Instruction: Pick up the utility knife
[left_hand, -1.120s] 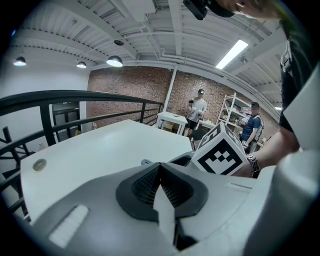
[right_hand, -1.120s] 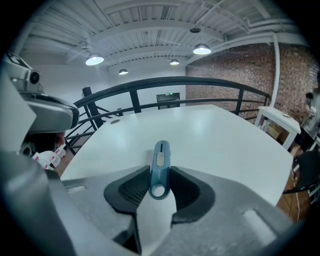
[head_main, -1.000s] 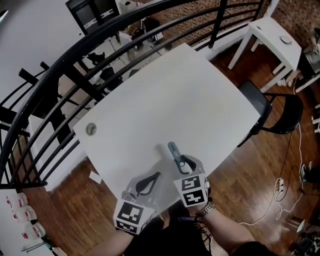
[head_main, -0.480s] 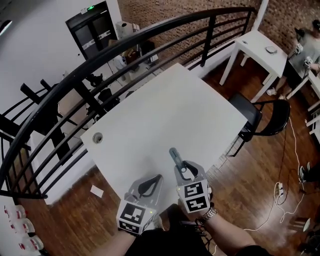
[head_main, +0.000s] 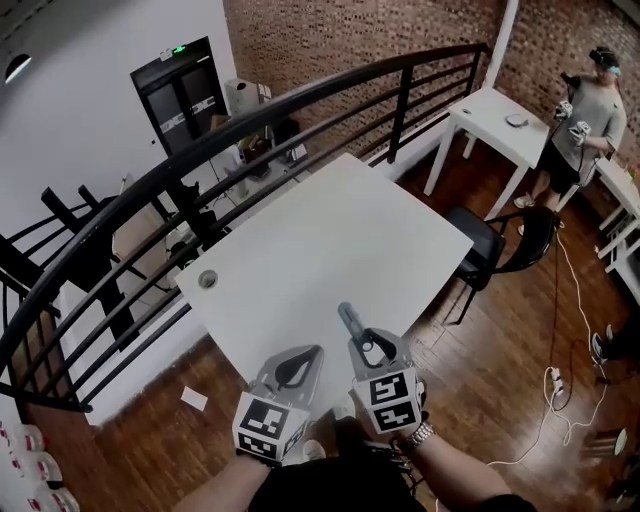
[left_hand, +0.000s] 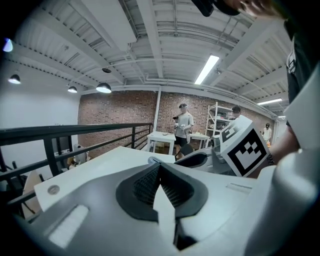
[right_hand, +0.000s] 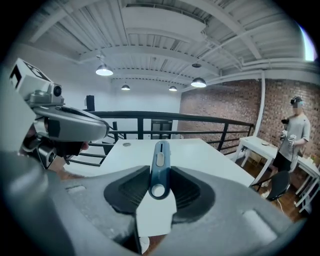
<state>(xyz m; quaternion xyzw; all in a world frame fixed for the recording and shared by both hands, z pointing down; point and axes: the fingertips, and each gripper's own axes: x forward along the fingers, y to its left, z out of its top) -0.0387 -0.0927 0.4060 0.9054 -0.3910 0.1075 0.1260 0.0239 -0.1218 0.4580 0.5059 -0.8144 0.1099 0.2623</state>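
The right gripper (right_hand: 159, 192) is clamped on the blue utility knife (right_hand: 160, 162), which juts ahead of its jaws and seems lifted off the white table (head_main: 330, 230), so the pick-up looks done (only a steady hold remains). Just left, the left gripper (left_hand: 160, 175) sits closed on nothing. Ahead lies open tabletop. A black railing (head_main: 300, 100) runs past its far edge, and a chair (head_main: 495, 240) stands off right.

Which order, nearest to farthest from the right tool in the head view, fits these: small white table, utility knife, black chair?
1. utility knife: clamped in the right tool itself, sticking out forward.
2. black chair: off to the right, mid-distance.
3. small white table: far upper right.
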